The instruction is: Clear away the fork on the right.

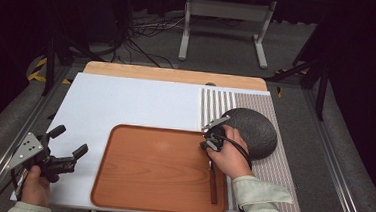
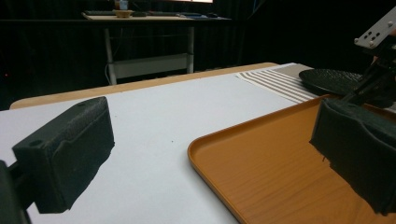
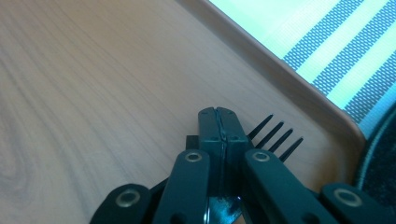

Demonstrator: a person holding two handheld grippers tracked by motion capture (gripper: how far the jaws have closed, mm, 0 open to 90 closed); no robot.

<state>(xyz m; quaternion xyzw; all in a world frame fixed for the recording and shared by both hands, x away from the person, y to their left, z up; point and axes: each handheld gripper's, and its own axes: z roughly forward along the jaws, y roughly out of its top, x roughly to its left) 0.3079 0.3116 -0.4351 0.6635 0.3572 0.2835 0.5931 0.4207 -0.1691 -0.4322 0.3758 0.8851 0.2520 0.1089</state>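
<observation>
A brown wooden tray [image 1: 156,169] lies on the near middle of the table. A dark fork with a brown handle [image 1: 213,185] rests along the tray's right inner edge, its tines [image 3: 275,135] pointing away from me. My right gripper [image 1: 209,140] is down at the tray's far right corner, shut [image 3: 218,126] on the fork near its neck, so the tines stick out just past the jaws. My left gripper [image 1: 69,140] hovers over the white board left of the tray, open [image 2: 210,154] with nothing between its jaws.
A dark round textured plate [image 1: 252,130] sits on a striped placemat [image 1: 282,167] right of the tray, close behind my right hand. The white board [image 1: 126,101] covers the left and far middle of the table. Metal rails run along both table sides.
</observation>
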